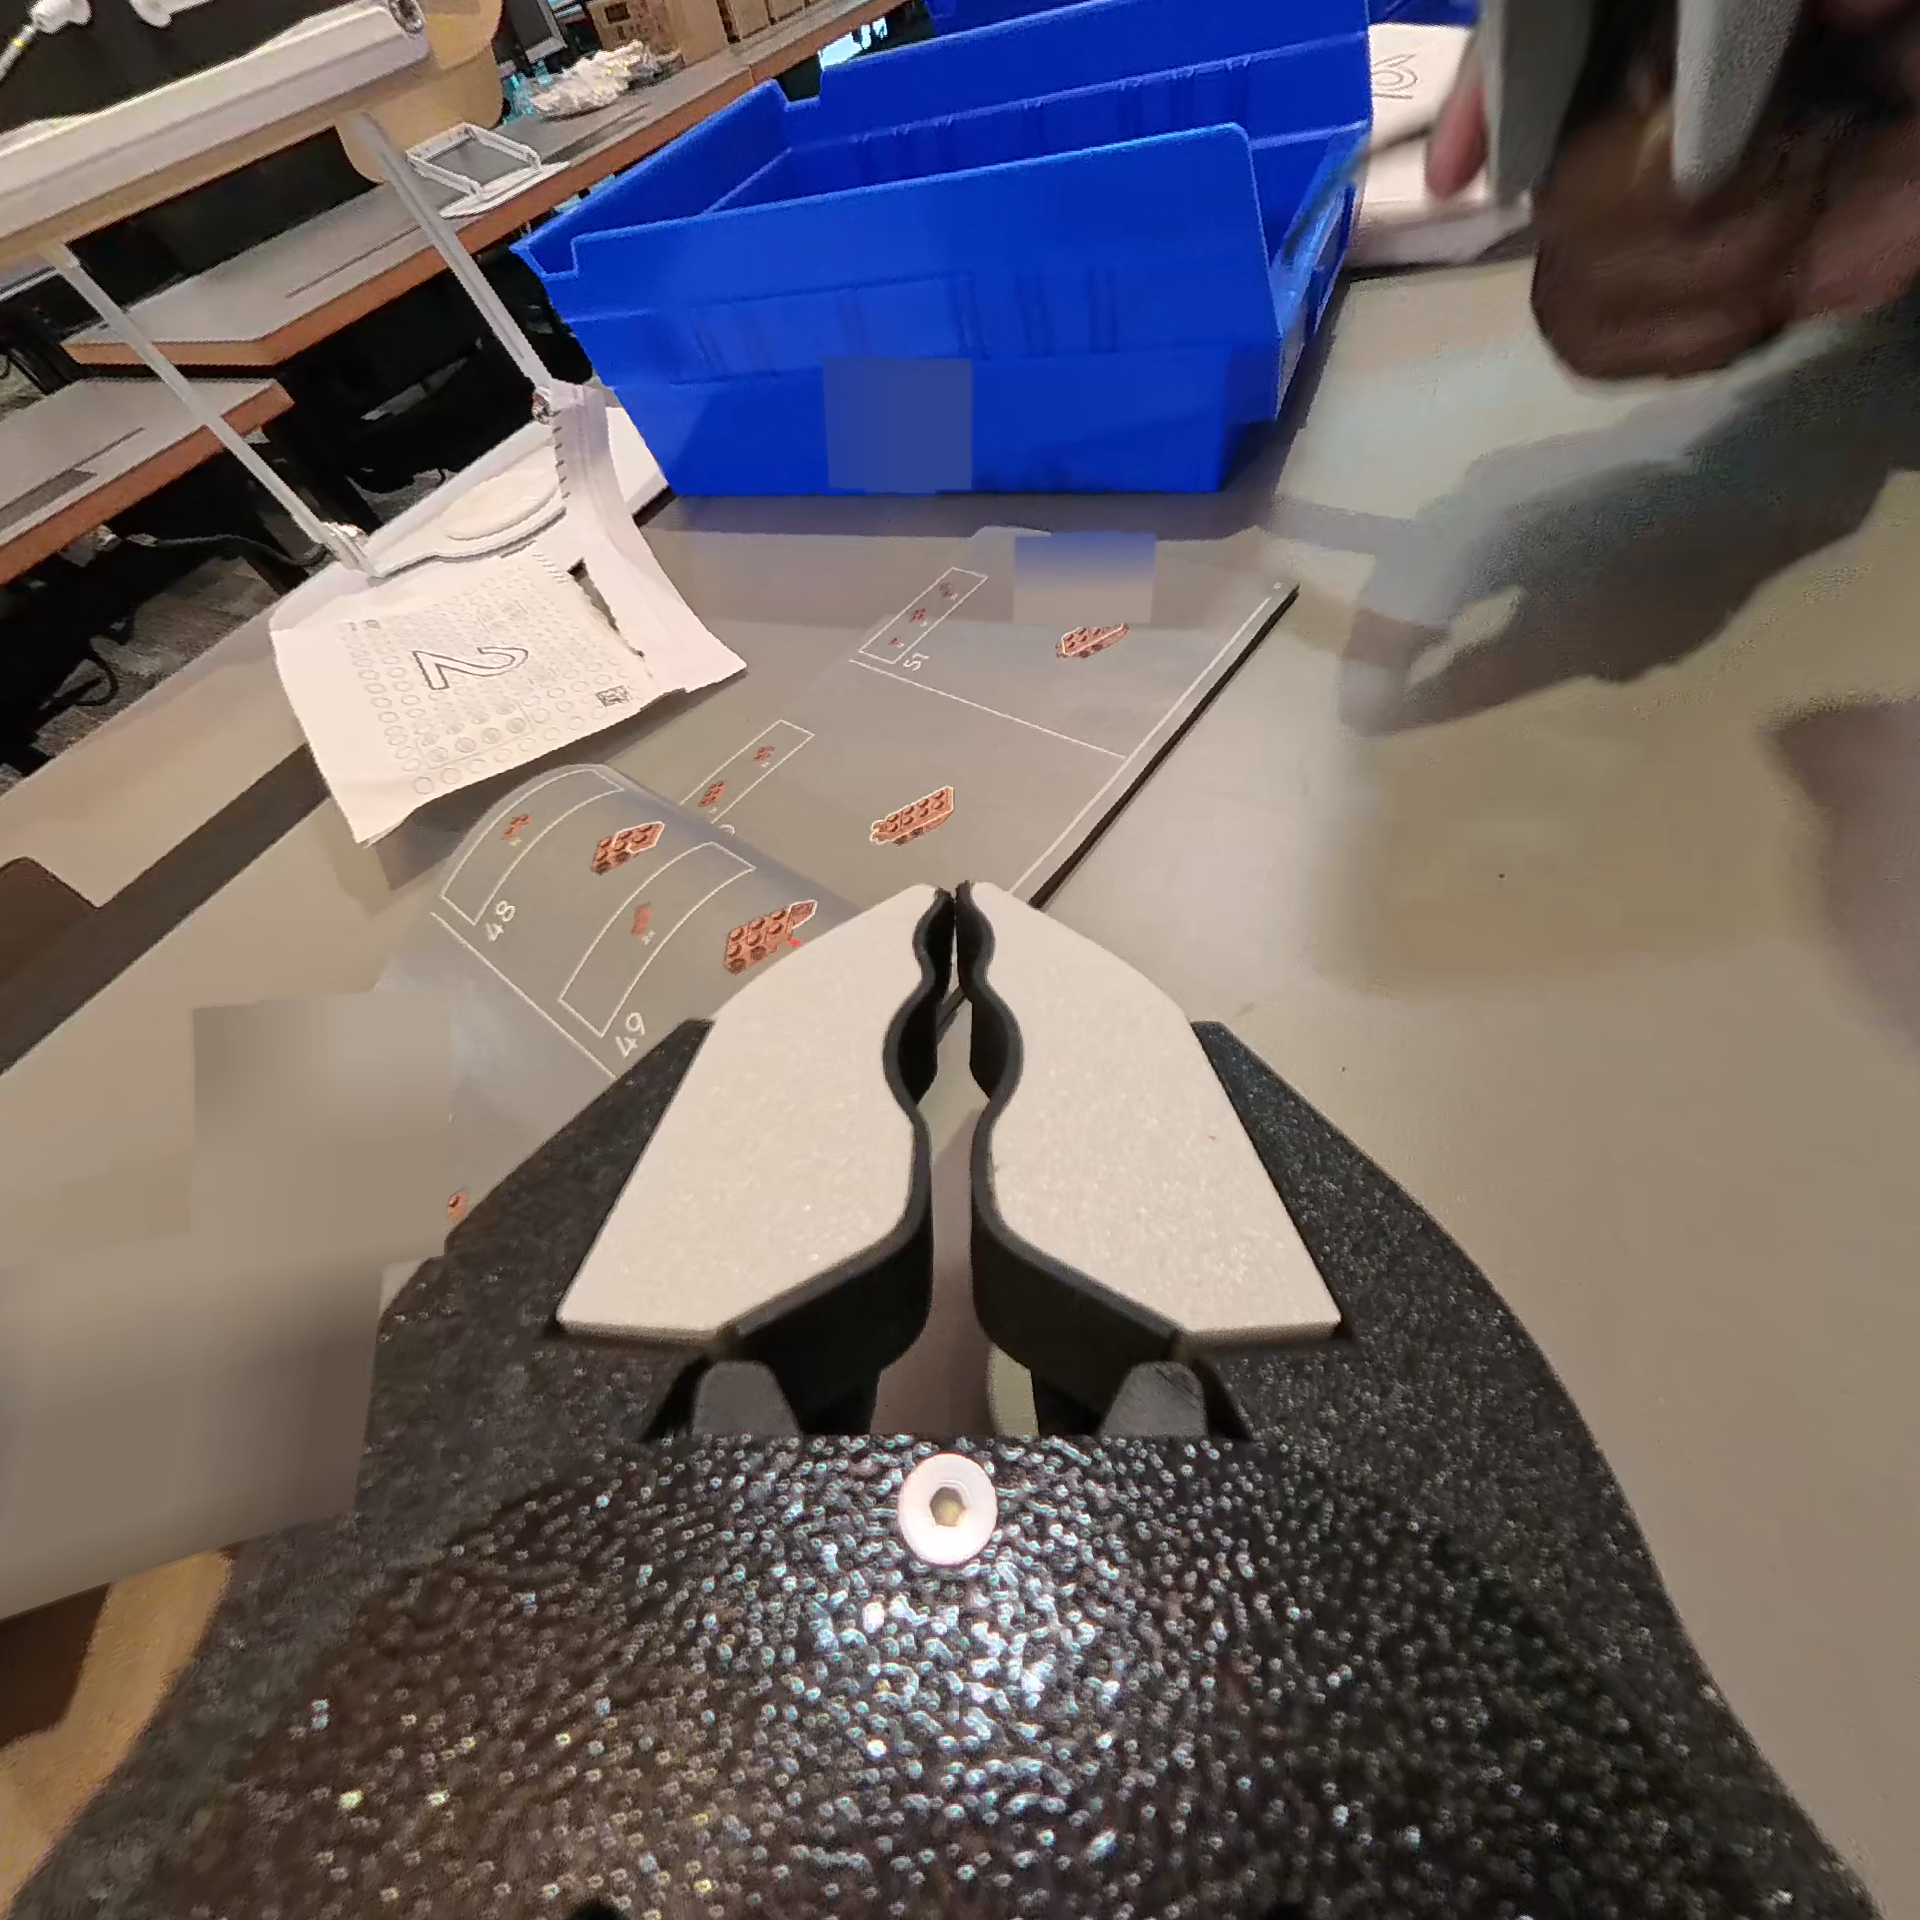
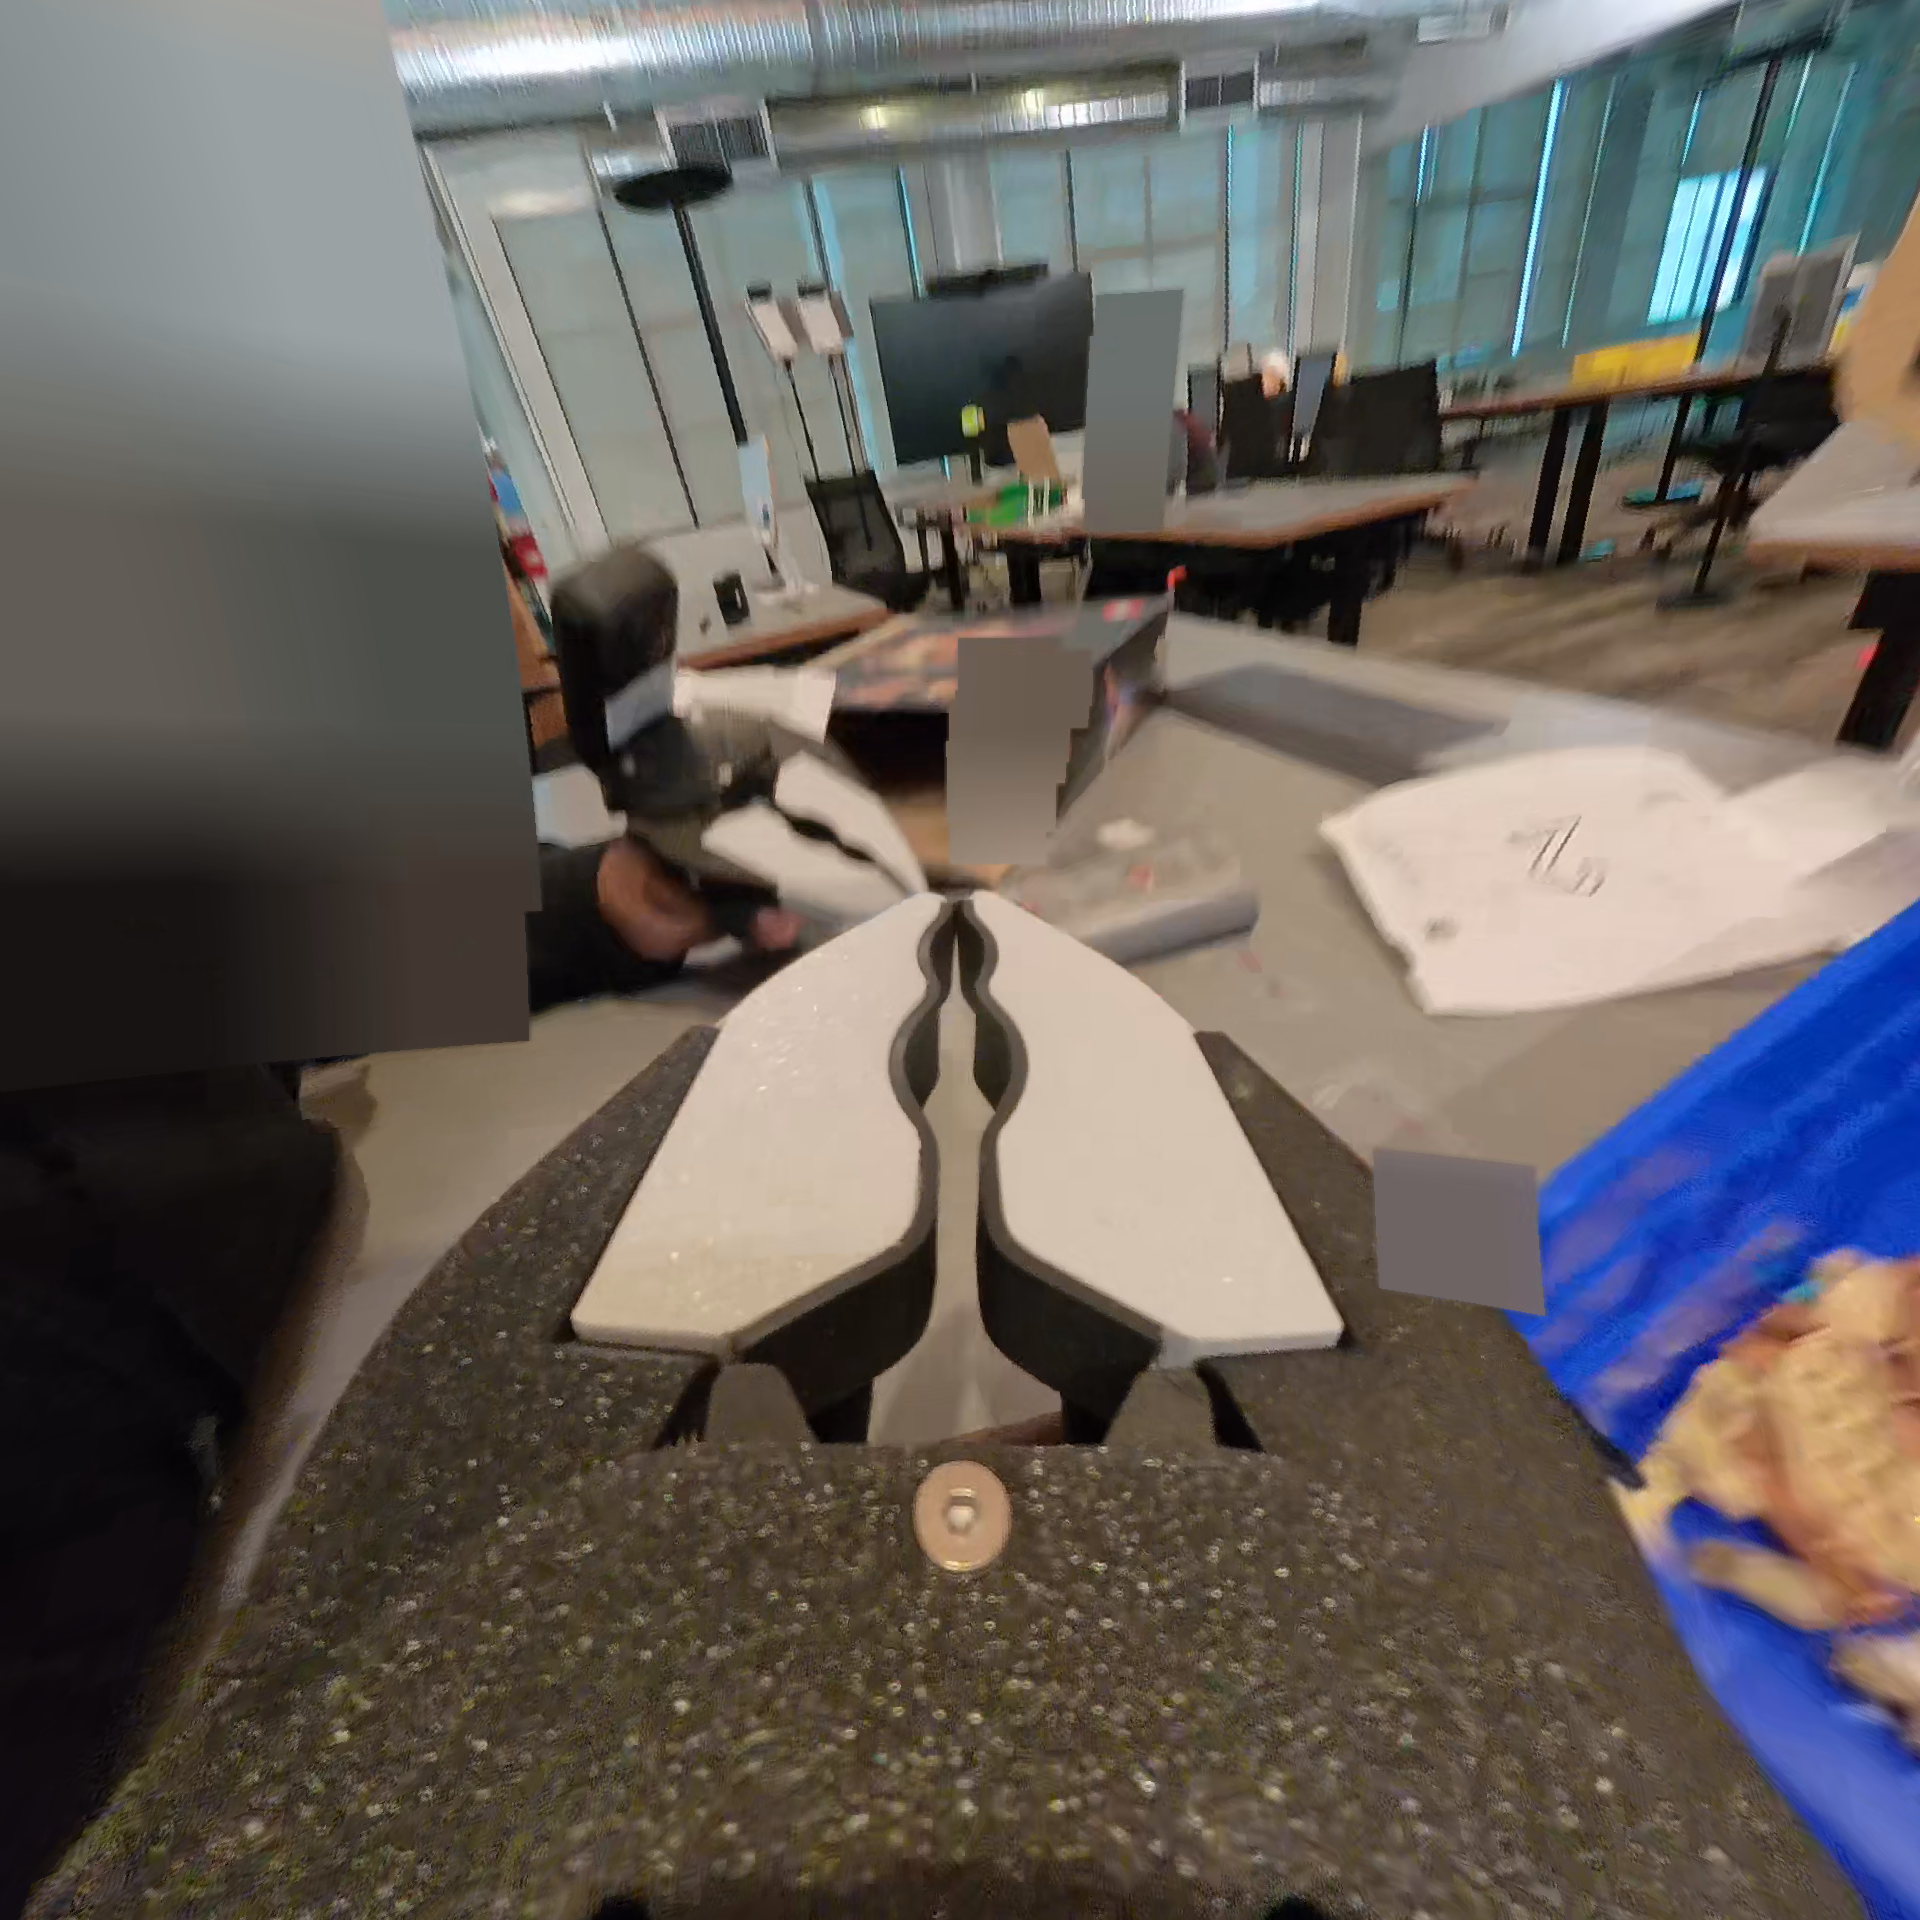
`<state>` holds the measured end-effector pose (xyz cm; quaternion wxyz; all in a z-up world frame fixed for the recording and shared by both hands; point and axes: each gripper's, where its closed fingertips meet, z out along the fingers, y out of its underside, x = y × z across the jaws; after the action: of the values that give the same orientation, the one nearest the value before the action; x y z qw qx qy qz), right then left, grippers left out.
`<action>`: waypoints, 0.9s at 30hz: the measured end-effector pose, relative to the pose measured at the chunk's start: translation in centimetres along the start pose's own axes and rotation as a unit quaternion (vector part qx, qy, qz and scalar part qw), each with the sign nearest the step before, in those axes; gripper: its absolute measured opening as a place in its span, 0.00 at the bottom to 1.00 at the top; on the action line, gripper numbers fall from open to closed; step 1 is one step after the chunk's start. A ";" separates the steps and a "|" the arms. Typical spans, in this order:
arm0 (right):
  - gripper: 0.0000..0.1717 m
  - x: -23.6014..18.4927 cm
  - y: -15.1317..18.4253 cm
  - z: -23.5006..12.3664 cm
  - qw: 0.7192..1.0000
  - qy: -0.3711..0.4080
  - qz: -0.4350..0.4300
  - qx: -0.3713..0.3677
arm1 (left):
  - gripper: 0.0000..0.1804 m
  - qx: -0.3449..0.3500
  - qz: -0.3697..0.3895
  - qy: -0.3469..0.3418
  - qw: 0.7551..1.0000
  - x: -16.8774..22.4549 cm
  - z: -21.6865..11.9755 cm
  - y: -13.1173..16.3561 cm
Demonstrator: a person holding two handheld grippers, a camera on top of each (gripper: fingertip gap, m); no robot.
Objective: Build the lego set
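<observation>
Both pairs of jaws are closed, tips meeting on nothing. We see our left gripper (image 1: 956, 894) low over the grey table (image 1: 1455, 1039), its tips above the edge of a grey instruction booklet (image 1: 935, 727) printed with brown brick pictures. Beyond lie a torn white paper bag (image 1: 468, 686) and a blue bin (image 1: 935, 312). Our right gripper (image 2: 956, 909) hangs higher; the blue bin (image 2: 1714, 1195) beside it holds tan pieces (image 2: 1818, 1455), blurred.
</observation>
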<state>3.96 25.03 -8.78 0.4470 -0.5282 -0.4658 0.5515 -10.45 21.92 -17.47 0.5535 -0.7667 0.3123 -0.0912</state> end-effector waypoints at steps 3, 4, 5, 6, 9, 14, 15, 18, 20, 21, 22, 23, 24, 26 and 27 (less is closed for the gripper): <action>0.00 4.1 -6.2 -2.5 0.999 0.027 -0.045 -0.009 | 0.00 0.002 -0.002 -0.001 1.000 -0.1 -0.2 0.0; 0.00 6.4 -7.4 -3.2 0.995 0.052 -0.067 -0.043 | 0.00 0.002 -0.004 0.000 1.000 -0.2 -0.2 0.0; 0.00 9.2 -7.8 -3.8 0.988 0.084 -0.092 -0.092 | 0.00 0.001 -0.005 0.000 1.000 -0.2 -0.2 0.1; 0.00 12.1 -7.3 -4.4 0.974 0.113 -0.120 -0.158 | 0.00 -0.002 -0.005 -0.001 1.000 -0.2 -0.1 0.1; 0.00 19.9 -3.2 -5.9 0.900 0.171 -0.159 -0.369 | 0.00 -0.010 0.002 -0.003 1.000 -0.1 0.1 0.3; 0.00 22.6 4.0 -6.5 0.789 0.089 -0.175 -0.582 | 0.00 -0.009 0.010 -0.008 1.000 0.0 0.0 0.3; 0.00 22.8 5.0 -6.5 0.779 0.077 -0.167 -0.599 | 0.00 -0.009 0.010 -0.008 1.000 -0.1 -0.1 0.3; 0.00 22.9 7.5 -7.0 0.758 0.047 -0.143 -0.635 | 0.00 -0.008 0.008 -0.005 1.000 0.0 -0.1 0.3; 0.00 23.7 8.4 -7.7 0.748 0.056 -0.130 -0.649 | 0.00 -0.011 0.011 -0.002 1.000 0.1 0.0 0.4; 0.00 24.0 8.7 -7.8 0.747 0.059 -0.124 -0.650 | 0.00 -0.012 0.013 -0.002 1.000 0.2 0.0 0.4; 0.00 24.1 8.7 -7.6 0.756 0.060 -0.117 -0.641 | 0.00 -0.013 0.016 -0.001 1.000 0.2 0.0 0.4; 0.00 24.3 8.6 -7.6 0.758 0.064 -0.112 -0.640 | 0.00 -0.014 0.019 0.000 1.000 0.3 0.0 0.5; 0.00 24.5 8.6 -7.7 0.759 0.069 -0.110 -0.638 | 0.00 -0.014 0.021 0.000 1.000 0.4 0.0 0.5; 0.00 25.4 8.5 -8.1 0.754 0.088 -0.111 -0.641 | 0.00 -0.014 0.024 -0.001 1.000 0.4 0.0 0.5; 0.00 26.0 8.6 -8.6 0.743 0.103 -0.114 -0.651 | 0.00 -0.015 0.023 -0.001 1.000 0.4 0.0 0.5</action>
<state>11.46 49.56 -21.67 0.0998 -0.6873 -0.7195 0.0009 -10.29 21.60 -18.00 0.5442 -0.7674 0.3310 -0.0729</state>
